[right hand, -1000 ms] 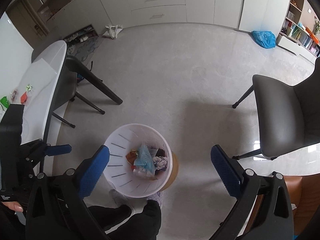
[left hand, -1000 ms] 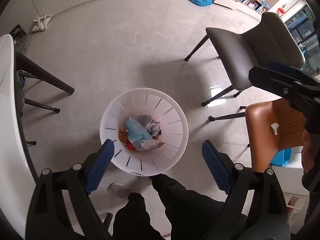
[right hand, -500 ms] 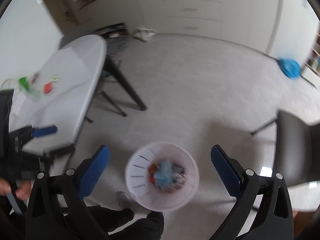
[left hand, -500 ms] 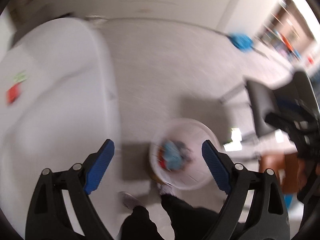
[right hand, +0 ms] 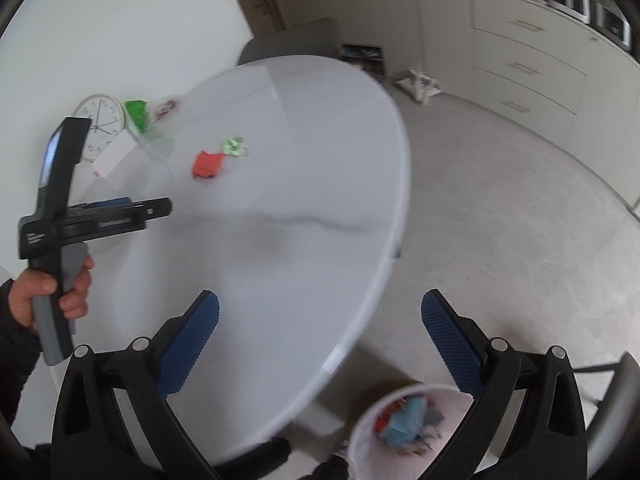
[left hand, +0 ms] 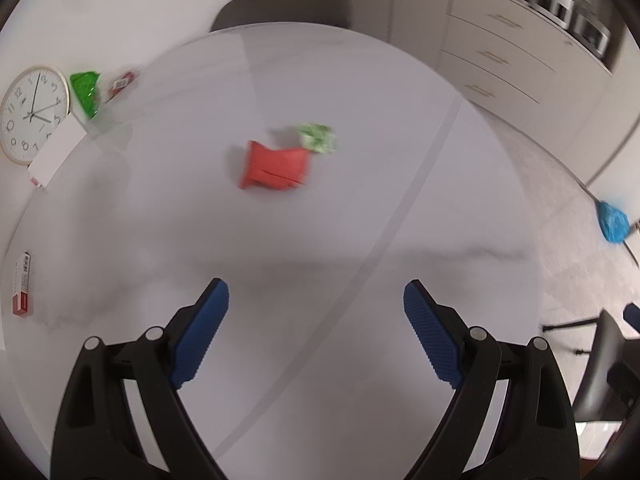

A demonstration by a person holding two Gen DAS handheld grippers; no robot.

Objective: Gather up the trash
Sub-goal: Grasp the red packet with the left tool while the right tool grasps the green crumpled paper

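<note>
Left gripper (left hand: 316, 300) is hovering over the white table (left hand: 360, 100), fingers spread wide w/ nothing btwn them, blue ribbed pads (left hand: 200, 330) pointing toward the middle of the top. In the right-wrist view the left hand (right hand: 48, 292) is wrapping round the grey handle, holding the tool level above the table's near-left part. Right gripper (right hand: 320, 312) is also gaping open & empty, hanging over the table's right edge, half over tabletop, half over floor.

Trash is sitting mid-table: a red wrapper (left hand: 275, 166), crumpled & roughly rectangular, w/ a green-white wrapper (left hand: 317, 139) just beside its far-right corner, maybe touching; blur makes it hard to say. Both are lying well ahead of the left gripper. The bin (right hand: 408, 424), white plastic & round, is standing on the floor below the table edge, near the right gripper's right finger, holding blue, red & grey scraps.

Table is oval, glossy, w/ a faint grey vein & a seam running across. At its far-left edge: a round clock (left hand: 34, 114) lying flat, a white card (left hand: 58, 154), a green packet (left hand: 85, 92). A small red-white box (left hand: 22, 290) is lying at the left rim. Floor is pale grey stone. Cream drawers (right hand: 532, 68) are lining the far wall; a grey chair (left hand: 282, 6) is tucked behind the table; a blue bag (left hand: 612, 222) is lying on the floor at right.
</note>
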